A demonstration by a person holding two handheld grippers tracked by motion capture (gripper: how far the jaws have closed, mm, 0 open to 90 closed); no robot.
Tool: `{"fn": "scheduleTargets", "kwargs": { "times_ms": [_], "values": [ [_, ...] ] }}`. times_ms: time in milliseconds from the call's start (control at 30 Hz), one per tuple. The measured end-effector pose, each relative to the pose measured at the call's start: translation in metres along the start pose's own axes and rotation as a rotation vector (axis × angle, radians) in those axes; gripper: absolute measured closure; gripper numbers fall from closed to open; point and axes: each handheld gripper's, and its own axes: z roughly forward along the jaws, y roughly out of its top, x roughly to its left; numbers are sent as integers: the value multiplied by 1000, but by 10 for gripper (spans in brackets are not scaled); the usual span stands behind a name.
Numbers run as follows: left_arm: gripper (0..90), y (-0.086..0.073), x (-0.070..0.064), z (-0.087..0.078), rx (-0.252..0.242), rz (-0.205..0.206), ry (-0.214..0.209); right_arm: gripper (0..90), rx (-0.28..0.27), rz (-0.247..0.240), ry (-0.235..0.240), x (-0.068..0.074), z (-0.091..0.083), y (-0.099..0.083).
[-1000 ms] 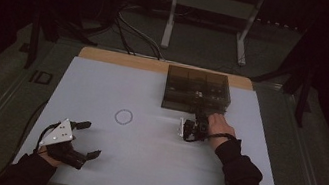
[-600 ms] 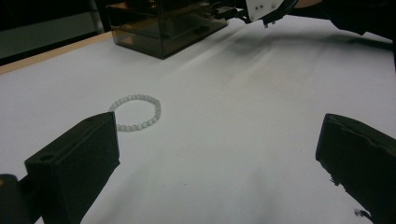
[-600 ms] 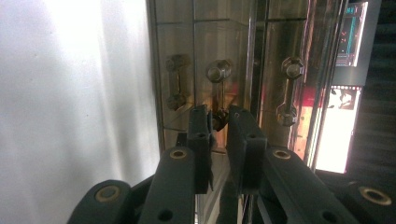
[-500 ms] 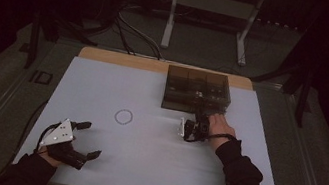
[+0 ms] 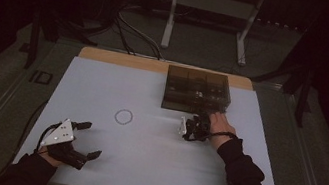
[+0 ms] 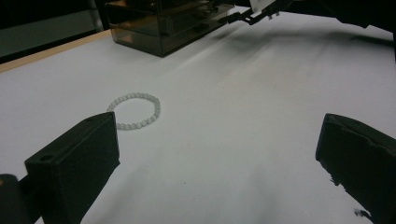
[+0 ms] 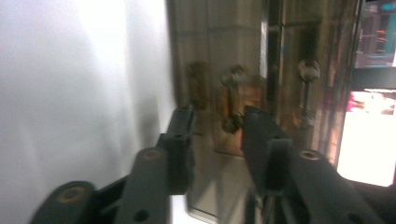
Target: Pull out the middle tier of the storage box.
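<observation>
Right now, the right claw (image 5: 196, 126) sits right of centre in the high view, its jaws released around a small drawer handle (image 7: 231, 100) of the dark organiser box (image 5: 197, 90). Lower left, the left claw (image 5: 86, 138) rests spread wide near the bead bracelet (image 5: 123, 116) on the bench (image 5: 141, 159).

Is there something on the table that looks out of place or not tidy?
Only the bead bracelet stands out: it lies loose on the bare table, apart from the dark drawer box, where the right gripper is working. Nothing looks spilled or damaged.
</observation>
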Motion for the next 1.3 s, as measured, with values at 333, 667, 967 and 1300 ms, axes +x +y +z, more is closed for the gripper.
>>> {"fn": "scheduleTargets", "kwargs": {
  "times_ms": [333,667,967,1300],
  "values": [
    [10,0,0,0,2,0,1,487,-56,60,169,-15,-7,-8],
    [10,0,0,0,2,4,1,168,-82,134,372,-28,-12,-21],
    [10,0,0,0,3,3,1,49,-95,202,484,-37,-13,-34],
    [10,0,0,0,4,4,1,49,-152,208,512,-54,-18,-50]
  ]
}}
